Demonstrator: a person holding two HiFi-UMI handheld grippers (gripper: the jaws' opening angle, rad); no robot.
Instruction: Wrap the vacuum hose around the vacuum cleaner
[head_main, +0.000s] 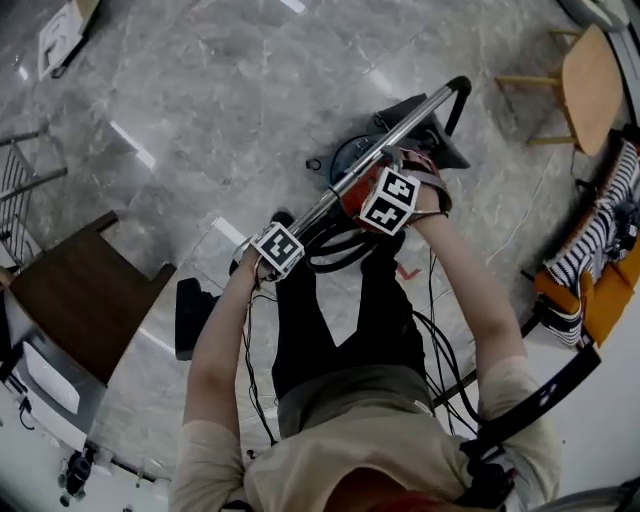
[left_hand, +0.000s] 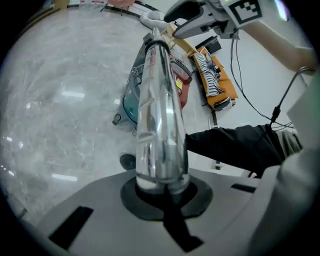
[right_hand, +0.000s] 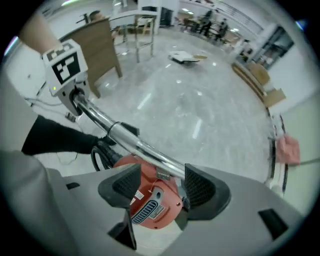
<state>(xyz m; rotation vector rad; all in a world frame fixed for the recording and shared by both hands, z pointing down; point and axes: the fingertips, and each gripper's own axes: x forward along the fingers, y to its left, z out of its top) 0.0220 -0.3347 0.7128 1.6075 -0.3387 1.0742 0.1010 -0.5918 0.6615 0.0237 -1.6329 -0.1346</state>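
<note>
Chrome tube (left_hand: 157, 115), one, pinched by left tongs (left_hand: 162, 192), right tongs (right_hand: 157, 185) spread over one red vacuum cleaner (right_hand: 150, 207)

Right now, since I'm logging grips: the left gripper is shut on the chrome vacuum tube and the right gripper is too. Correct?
Half right. The left gripper is shut on the chrome vacuum tube, but the right gripper is open: the right gripper view shows its jaws apart, the tube merely crossing the gap between them over the red vacuum body.
</note>
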